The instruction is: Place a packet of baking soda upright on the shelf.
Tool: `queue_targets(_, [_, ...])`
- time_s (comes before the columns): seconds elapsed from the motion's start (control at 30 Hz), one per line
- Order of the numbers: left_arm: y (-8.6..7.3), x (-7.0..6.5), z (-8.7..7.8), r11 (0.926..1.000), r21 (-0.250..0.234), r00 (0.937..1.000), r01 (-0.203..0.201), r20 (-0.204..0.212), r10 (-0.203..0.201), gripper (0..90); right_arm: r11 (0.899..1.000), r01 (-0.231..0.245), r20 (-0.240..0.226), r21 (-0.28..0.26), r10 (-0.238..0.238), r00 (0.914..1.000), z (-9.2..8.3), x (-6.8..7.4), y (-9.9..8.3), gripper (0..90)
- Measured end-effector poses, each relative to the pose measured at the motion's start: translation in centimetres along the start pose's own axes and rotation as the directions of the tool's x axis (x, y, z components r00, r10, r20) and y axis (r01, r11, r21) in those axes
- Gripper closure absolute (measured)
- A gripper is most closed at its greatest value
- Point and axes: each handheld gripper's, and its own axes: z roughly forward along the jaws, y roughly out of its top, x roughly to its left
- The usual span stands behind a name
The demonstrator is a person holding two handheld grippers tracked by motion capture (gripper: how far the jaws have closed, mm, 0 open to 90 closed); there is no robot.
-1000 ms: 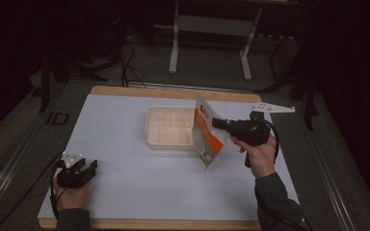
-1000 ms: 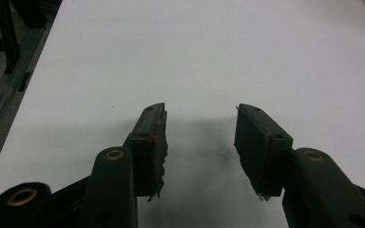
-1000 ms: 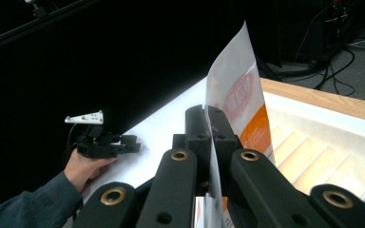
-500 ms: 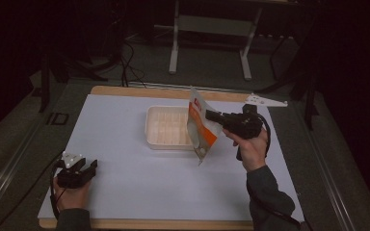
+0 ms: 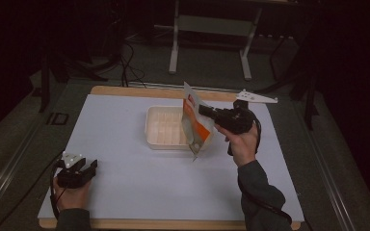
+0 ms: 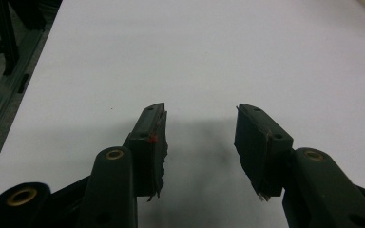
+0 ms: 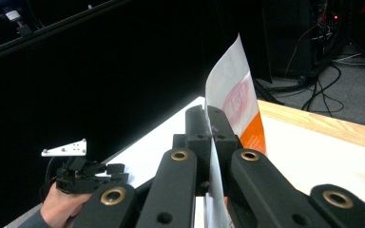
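The right gripper is closed on a packet, a flat white and orange pouch. In the right gripper view the two black jaws press together on the packet's edge, and the thin sheet rises above them. In the high view the packet stands almost upright and a little tilted, above the right end of the tray, with its lower corner just beside the tray's near right corner. I cannot tell if this corner touches the mat. The right hand holds the gripper to the right of the tray, with the grey plate on top.

The tray is a pale shallow box with small compartments, and it lies near the middle of the white mat.

The left gripper rests on the mat, well apart from the tray, toward the near left corner. Its jaws stand wide open with nothing between the pads, as the left gripper view shows
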Motion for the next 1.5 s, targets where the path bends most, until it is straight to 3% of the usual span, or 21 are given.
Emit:
queue_targets(0.77, [0.0, 0.0, 0.0, 1.0000, -0.001, 1.0000, 0.003, 0.002, -0.003, 54.0, 0.999, -0.004, 0.061, -0.044, 0.007, 0.9981, 2.4, 0.0, 0.4, 90.0])
queue_targets(0.93, [0.0, 0.0, 0.0, 1.0000, -0.001, 1.0000, 0.002, 0.004, -0.002, 54.0, 1.000, 0.007, 0.086, -0.030, -0.004, 0.9963, 3.1, -0.1, 0.5, 90.0])
queue_targets(1.2, [0.0, 0.1, 0.0, 1.0000, 0.001, 1.0000, 0.001, 0.006, -0.001, 54.1, 0.998, 0.045, 0.162, -0.042, -0.038, 0.9860, 4.4, -0.1, 0.7, 90.0])
queue_targets(1.5, [0.0, 0.1, 0.0, 1.0000, -0.001, 1.0000, 0.002, 0.007, -0.002, 54.0, 0.996, 0.030, 0.244, -0.086, -0.008, 0.9698, 5.4, -0.7, 0.5, 90.0])
